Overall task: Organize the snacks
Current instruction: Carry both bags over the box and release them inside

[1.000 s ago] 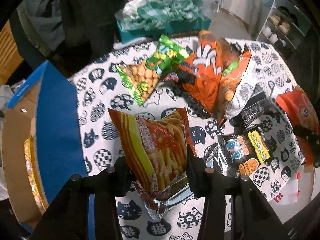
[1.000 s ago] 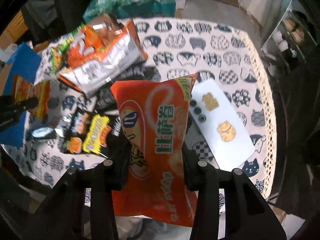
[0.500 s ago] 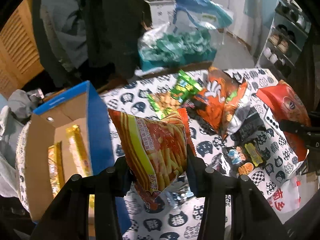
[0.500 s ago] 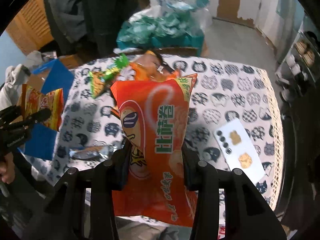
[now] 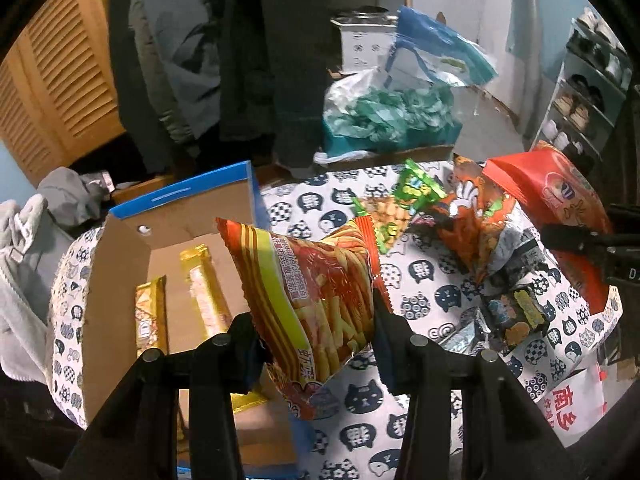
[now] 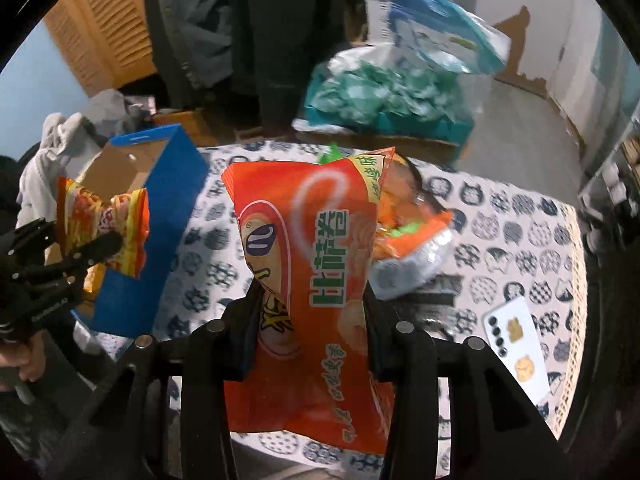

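The left gripper [image 5: 316, 344] clamps a striped fries bag [image 5: 316, 300] over the blue box's [image 5: 252, 196] right wall; the right gripper [image 6: 312, 320] pinches an orange chip bag [image 6: 316, 280] above open counter [image 6: 520, 240].

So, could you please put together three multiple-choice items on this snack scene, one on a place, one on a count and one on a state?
1. Where does the open cardboard box sit relative to the pile of loose snack bags?
A. to its left
B. to its right
C. on top of it

2. How many gold packets lie in the box?
A. none
B. two
C. five

3. What state are the right tongs in?
A. open and empty
B. shut on the orange chip bag
C. shut on a gold packet

Answers:
1 A, the left wrist view shows the box left of the pile.
2 B, two show on its floor.
3 B, both fingers press the bag.
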Action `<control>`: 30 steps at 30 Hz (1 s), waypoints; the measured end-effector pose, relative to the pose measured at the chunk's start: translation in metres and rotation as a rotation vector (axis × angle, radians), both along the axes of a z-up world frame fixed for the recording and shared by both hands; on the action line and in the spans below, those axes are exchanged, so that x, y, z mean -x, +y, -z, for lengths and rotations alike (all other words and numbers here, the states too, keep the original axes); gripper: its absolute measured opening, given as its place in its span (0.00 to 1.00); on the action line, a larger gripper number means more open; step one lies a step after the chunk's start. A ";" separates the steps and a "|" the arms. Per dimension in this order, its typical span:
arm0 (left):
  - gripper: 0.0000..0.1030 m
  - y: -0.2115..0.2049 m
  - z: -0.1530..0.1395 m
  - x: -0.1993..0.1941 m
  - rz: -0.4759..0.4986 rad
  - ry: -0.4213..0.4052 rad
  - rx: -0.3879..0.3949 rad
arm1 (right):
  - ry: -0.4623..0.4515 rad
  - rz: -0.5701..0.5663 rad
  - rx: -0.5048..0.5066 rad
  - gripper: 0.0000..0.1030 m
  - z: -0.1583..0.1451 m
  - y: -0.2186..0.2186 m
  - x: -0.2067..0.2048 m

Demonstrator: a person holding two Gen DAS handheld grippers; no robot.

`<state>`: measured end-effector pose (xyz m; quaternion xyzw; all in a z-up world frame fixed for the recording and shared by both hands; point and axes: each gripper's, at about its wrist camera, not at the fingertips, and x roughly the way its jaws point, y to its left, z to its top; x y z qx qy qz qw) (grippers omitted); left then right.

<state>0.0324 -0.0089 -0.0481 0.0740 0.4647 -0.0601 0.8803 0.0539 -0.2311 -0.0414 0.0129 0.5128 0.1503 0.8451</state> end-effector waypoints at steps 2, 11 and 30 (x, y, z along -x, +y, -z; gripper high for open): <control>0.45 0.010 0.000 -0.001 -0.016 0.002 0.008 | -0.005 -0.018 -0.002 0.40 -0.002 0.012 -0.003; 0.45 0.069 0.002 -0.006 -0.118 0.006 0.027 | -0.010 -0.117 -0.014 0.40 -0.006 0.073 -0.020; 0.45 0.180 0.064 -0.017 -0.351 0.163 0.031 | 0.029 -0.328 -0.046 0.40 -0.005 0.219 -0.053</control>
